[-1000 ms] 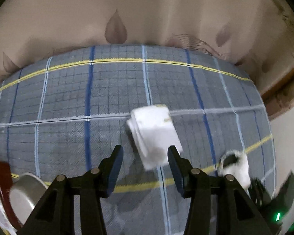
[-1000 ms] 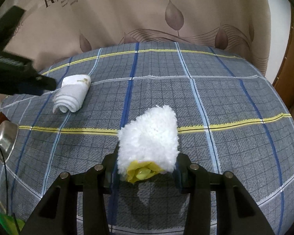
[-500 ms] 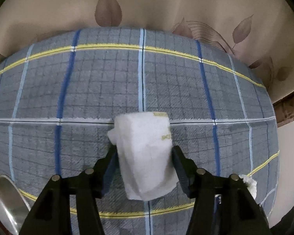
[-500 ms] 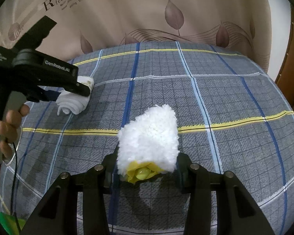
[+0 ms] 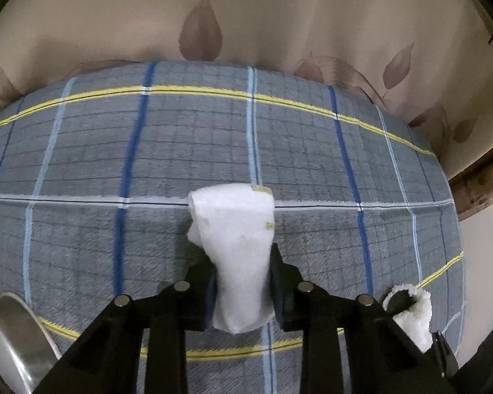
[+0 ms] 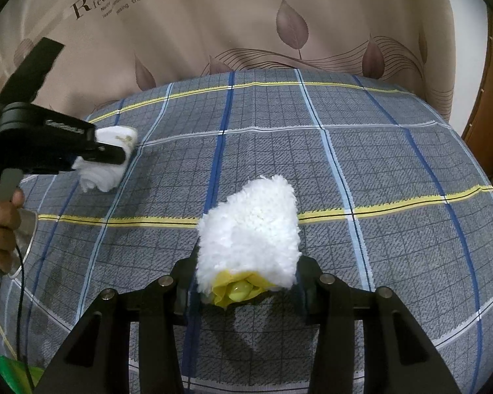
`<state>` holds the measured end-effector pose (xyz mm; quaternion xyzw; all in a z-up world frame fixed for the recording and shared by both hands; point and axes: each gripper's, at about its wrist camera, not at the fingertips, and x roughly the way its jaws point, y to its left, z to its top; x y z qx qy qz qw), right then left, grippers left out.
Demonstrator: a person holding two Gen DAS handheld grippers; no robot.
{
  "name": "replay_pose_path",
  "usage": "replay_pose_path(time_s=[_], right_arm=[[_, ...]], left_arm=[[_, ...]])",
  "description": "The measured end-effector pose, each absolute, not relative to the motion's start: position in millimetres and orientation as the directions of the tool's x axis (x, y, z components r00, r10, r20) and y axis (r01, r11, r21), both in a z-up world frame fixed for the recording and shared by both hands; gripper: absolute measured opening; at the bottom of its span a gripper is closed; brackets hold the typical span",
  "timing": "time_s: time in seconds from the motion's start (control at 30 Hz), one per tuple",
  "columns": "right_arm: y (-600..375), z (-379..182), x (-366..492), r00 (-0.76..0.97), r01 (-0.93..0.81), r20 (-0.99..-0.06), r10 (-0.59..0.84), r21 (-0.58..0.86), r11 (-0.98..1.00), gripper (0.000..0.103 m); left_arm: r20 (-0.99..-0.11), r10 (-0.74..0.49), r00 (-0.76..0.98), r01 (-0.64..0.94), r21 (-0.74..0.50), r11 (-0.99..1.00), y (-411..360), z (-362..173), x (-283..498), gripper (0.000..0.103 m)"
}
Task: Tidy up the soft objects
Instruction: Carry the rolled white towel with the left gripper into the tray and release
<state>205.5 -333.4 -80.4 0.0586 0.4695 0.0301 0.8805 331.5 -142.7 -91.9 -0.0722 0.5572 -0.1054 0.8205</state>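
White rolled towel [image 5: 238,249] pinched between left gripper [image 5: 243,282] fingers, jaws just closing

In the left wrist view a silvery round object [image 5: 10,338] is cut off by the lower left edge; what it is cannot be told. The yellow print on the white rolled cloth [image 5: 236,246] is too small to read. In the right wrist view the hand [image 6: 1,226] is cropped at the left edge, and a green scrap [image 6: 13,371] at the bottom corner is unidentifiable.

Grey plaid bed [image 6: 361,164], rolled white towel [image 5: 236,229], fluffy white roll [image 6: 253,226]
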Motion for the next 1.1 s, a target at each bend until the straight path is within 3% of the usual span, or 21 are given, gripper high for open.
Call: replay_pose_path(time_s=[0.37, 0.87, 1.1], right_arm=[[-331.0, -83.2, 207.1, 0.554, -0.001, -0.828, 0.089, 0.106, 0.994, 0.043], [-325.2, -89.0, 206.5, 0.549, -0.016, -0.834, 0.054, 0.054, 0.998, 0.046], [-324.5, -88.8, 207.0, 0.548, -0.018, -0.835, 0.043, 0.040, 0.999, 0.046]], left_arm=[[-0.887, -0.232, 0.399, 0.199, -0.163, 0.966, -126.5, -51.8, 286.5, 0.027], [-0.876, -0.255, 0.410, 0.172, -0.200, 0.965, -35.1, 2.6, 222.3, 0.027], [-0.857, -0.196, 0.477, 0.135, -0.149, 0.980, 20.9, 39.2, 199.8, 0.027]])
